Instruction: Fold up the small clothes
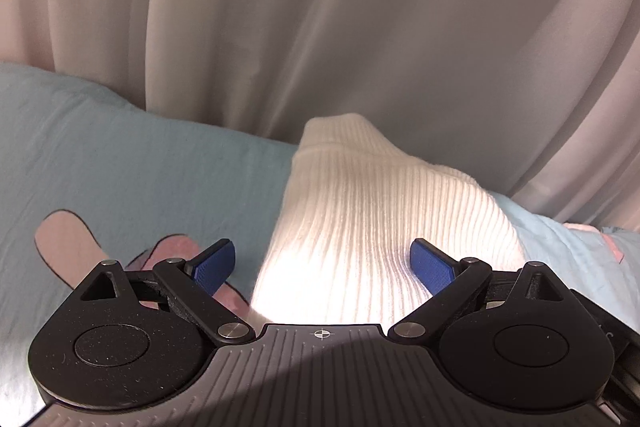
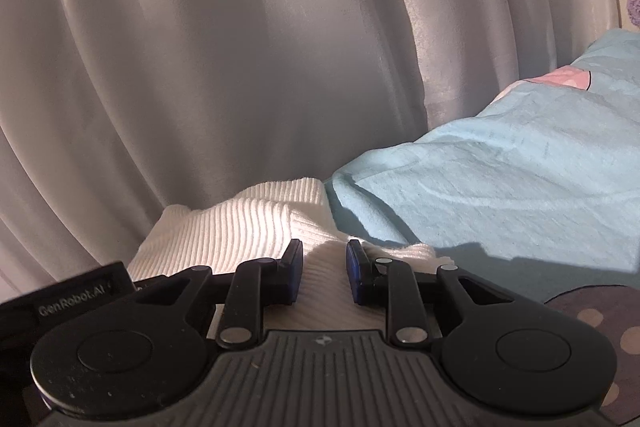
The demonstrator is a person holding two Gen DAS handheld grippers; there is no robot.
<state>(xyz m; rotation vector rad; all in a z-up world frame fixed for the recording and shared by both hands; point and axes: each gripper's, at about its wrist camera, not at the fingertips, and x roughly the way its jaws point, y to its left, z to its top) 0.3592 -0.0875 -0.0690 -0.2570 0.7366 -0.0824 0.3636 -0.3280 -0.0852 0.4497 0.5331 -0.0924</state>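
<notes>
A white ribbed garment [image 1: 380, 211] lies on a light blue bedsheet [image 1: 140, 167], its long axis running from the lower centre of the left wrist frame up toward the pale curtain [image 1: 320, 7], its cuffed end farthest away. The left gripper [image 1: 322, 263] has its fingers spread wide over it. The right gripper [image 2: 322, 267] has its fingers partly closed with garment fabric between them; whether they pinch it cannot be told.

Support surface: bed covered by a light blue sheet [image 1: 140, 167], wrinkled, printed with pink cartoon shapes outlined in black; one pink patch [image 1: 66, 247] lies just outside the left gripper's left finger. A white ribbed knit garment [image 1: 372, 211] lies directly on the sheet, bunched, spanning the gap between the left fingers. Right wrist view: same garment [image 2: 240, 219] ahead of and under the right fingers, sheet [image 2: 500, 179] extending beyond the right finger.
</notes>
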